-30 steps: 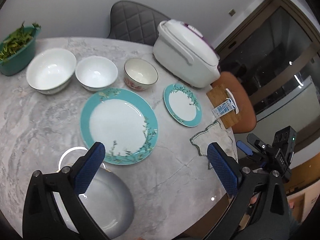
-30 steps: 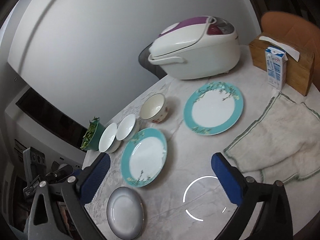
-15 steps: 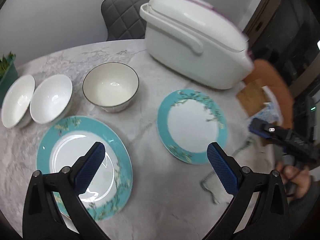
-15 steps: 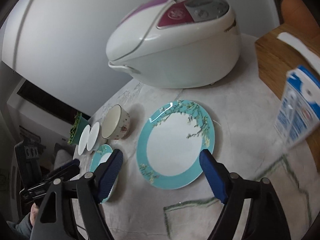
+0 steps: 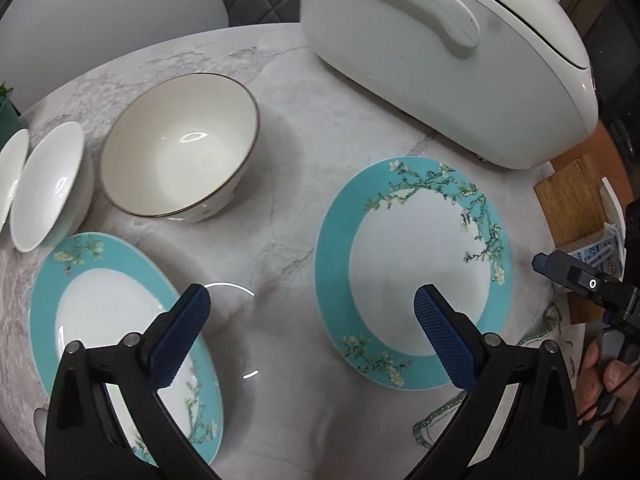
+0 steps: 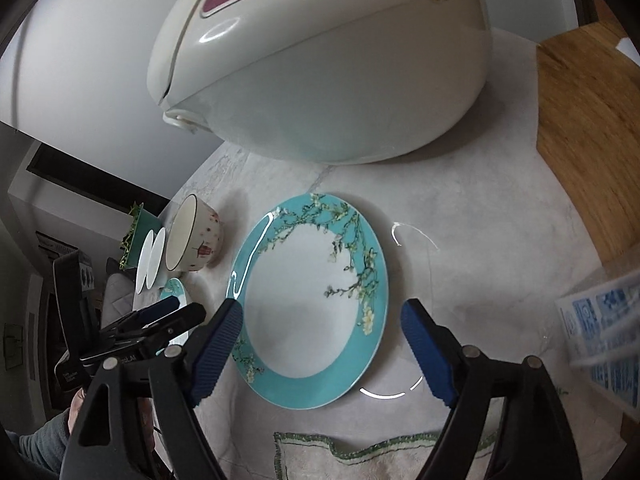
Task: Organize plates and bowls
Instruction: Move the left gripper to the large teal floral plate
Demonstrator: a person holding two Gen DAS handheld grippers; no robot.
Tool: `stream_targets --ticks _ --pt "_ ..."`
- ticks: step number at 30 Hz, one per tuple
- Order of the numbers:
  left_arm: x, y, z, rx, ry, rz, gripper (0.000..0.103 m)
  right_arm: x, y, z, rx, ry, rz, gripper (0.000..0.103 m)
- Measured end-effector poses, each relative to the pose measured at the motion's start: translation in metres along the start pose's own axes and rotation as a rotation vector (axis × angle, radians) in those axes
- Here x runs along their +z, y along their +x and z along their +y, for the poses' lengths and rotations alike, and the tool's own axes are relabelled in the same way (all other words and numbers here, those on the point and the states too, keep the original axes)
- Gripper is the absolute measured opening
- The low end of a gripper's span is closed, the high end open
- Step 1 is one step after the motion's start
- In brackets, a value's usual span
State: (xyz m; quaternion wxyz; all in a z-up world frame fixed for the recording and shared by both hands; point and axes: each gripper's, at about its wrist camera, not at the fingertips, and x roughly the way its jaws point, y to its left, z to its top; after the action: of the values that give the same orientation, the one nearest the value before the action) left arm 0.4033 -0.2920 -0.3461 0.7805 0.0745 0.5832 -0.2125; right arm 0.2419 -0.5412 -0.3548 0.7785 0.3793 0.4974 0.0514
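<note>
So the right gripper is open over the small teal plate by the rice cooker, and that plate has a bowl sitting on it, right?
Not quite. The small teal plate is bare, as the right wrist view shows; the floral bowl stands apart on the table. The right gripper is open over it, near the rice cooker.

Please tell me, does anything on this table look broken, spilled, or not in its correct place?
Nothing stands out. Both teal plates lie flat and whole on the marble table; the cream bowl and white bowls stand upright and empty. No spills show.
</note>
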Motion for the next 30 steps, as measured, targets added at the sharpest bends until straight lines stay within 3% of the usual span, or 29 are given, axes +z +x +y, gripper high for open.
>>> stream_targets --ticks 12,24,30 --pt "0.009 0.023 -0.007 -0.025 0.019 0.034 0.102 0.008 0.015 0.001 0.026 -0.065 0.059 0.082" --pt "0.009 0.036 -0.011 -0.011 0.035 0.057 0.102 0.01 0.021 -0.01 0.047 -0.037 0.086 0.082" --pt "0.008 0.042 -0.01 -0.044 0.035 0.074 0.088 0.01 0.025 -0.012 0.058 -0.038 0.104 0.08"
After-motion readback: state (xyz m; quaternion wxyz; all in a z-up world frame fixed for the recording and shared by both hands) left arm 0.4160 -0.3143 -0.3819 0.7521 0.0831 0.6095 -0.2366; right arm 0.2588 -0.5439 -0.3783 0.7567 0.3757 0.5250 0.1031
